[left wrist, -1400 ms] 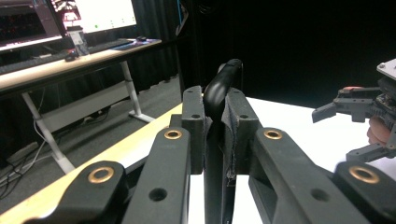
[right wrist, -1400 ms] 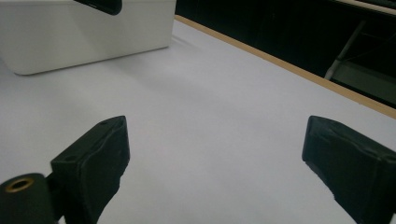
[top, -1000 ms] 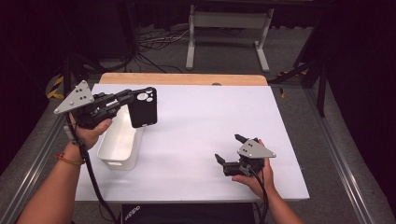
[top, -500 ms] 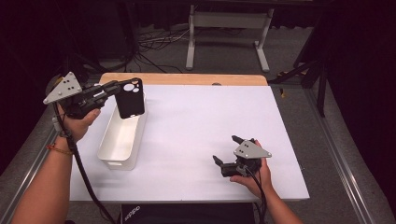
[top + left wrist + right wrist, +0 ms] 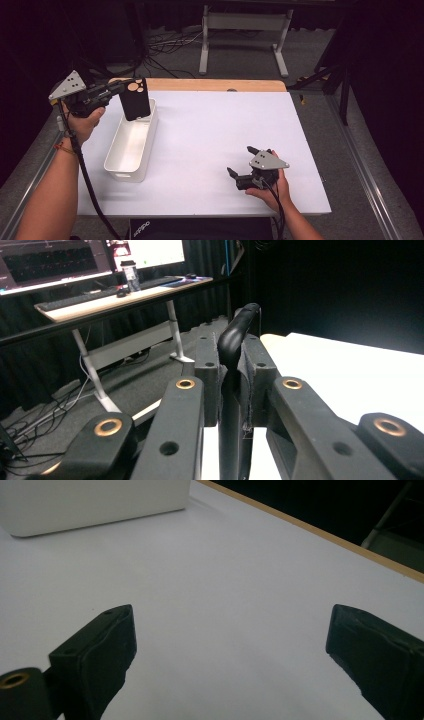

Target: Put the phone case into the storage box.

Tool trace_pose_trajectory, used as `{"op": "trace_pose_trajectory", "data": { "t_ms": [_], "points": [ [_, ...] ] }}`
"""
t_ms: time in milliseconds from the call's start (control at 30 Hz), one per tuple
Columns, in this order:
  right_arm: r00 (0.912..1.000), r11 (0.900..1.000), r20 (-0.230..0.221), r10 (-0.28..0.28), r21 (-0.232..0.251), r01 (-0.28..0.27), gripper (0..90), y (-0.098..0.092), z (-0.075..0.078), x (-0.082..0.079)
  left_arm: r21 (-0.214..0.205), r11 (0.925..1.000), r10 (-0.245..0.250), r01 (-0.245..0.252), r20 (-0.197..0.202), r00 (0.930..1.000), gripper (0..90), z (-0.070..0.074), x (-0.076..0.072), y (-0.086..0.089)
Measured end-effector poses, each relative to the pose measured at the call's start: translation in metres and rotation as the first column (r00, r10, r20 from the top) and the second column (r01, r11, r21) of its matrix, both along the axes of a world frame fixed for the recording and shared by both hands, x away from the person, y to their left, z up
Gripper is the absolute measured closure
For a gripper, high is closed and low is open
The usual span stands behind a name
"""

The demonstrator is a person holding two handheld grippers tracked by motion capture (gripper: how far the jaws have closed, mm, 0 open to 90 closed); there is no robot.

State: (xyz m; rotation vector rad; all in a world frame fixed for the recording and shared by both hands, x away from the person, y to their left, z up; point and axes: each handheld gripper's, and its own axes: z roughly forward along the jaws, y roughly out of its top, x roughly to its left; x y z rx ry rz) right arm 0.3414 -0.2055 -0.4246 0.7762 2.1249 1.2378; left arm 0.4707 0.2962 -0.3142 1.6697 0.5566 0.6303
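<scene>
A black phone case [image 5: 135, 99] with a camera cut-out hangs upright, its lower edge at the far end of the white bin [image 5: 131, 145]. My left gripper [image 5: 121, 90] is shut on the case's upper left edge and reaches in level from the left. In the left gripper view the pads [image 5: 207, 385] pinch the thin black case [image 5: 235, 335] edge-on between them, the left gripper [image 5: 231, 375] closed tight. My right gripper [image 5: 241, 160] rests on the white table [image 5: 210, 135] near the front right, open and holding nothing. Bare tabletop lies between the right gripper's [image 5: 235, 640] spread jaws.
The long white bin lies lengthwise at the table's left side; its near wall [image 5: 90, 502] stands beyond the right gripper. A wooden strip [image 5: 215, 85] runs along the table's far edge. Cables and a metal stand [image 5: 240, 40] sit on the floor beyond.
My left hand has carried the phone case leftward and away, from beside the bin's far right corner to over the bin's far end. The right hand has stayed put.
</scene>
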Motion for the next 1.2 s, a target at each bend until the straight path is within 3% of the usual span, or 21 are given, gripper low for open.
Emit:
{"op": "trace_pose_trajectory", "data": {
  "t_ms": [233, 600, 900, 1100, 1200],
  "points": [
    [0.9998, 1.0, -0.022, 0.0, -0.004, 0.0, 6.7, 0.001, -0.003, 0.002, -0.006, 0.9999, 0.016, -0.016, -0.048, 0.9987, 81.0, -0.016, 0.021, 0.005],
    [0.9996, 0.9997, -0.029, 0.004, -0.022, -0.005, 8.3, 0.005, -0.009, 0.003, 0.026, 0.9996, 0.008, -0.006, -0.105, 0.9944, 81.0, -0.049, 0.047, -0.002],
    [0.9988, 0.999, -0.048, 0.011, -0.042, -0.013, 9.7, 0.008, -0.012, 0.005, 0.038, 0.9992, -0.009, 0.013, -0.12, 0.9928, 80.9, -0.064, 0.057, -0.003],
    [0.9986, 0.999, -0.05, 0.015, -0.042, -0.017, 10.9, 0.008, -0.013, 0.004, 0.027, 0.9996, 0.002, 0.001, -0.116, 0.9933, 80.8, -0.068, 0.058, 0.0],
    [0.9981, 0.9993, -0.059, 0.018, -0.032, -0.02, 10.9, 0.006, -0.013, 0.004, 0.079, 0.9966, 0.031, -0.022, -0.115, 0.9928, 79.3, -0.07, 0.059, -0.001]
  ]
}}
